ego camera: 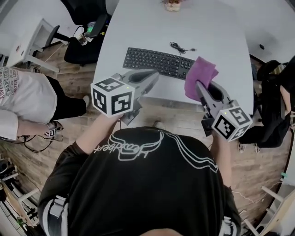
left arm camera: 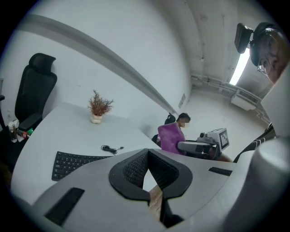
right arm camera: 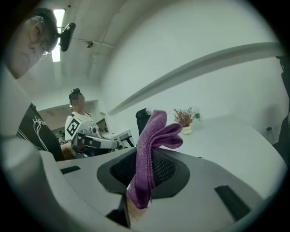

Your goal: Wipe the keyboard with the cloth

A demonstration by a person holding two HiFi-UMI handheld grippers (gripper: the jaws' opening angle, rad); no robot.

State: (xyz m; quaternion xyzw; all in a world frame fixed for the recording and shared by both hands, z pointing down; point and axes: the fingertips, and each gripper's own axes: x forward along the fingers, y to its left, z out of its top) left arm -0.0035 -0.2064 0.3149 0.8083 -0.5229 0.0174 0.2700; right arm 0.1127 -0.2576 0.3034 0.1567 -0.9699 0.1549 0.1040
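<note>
A black keyboard [ego camera: 156,62] lies on the white table [ego camera: 216,37], with its cable [ego camera: 180,47] coiled behind it. My right gripper [ego camera: 199,85] is shut on a purple cloth [ego camera: 199,75], held in the air near the table's front edge, to the right of the keyboard. The cloth [right arm camera: 156,131] stands up from between the jaws in the right gripper view. My left gripper [ego camera: 154,76] hovers just in front of the keyboard's near edge, shut with nothing in it. Its pads [left arm camera: 136,167] meet at the tips. The keyboard [left arm camera: 74,163] and the cloth [left arm camera: 171,137] also show in the left gripper view.
A small potted plant [ego camera: 173,4] stands at the table's far edge. A black office chair [ego camera: 85,18] is at the table's far left. A person in a white shirt [ego camera: 18,97] is on the left, and dark bags [ego camera: 274,110] are on the right.
</note>
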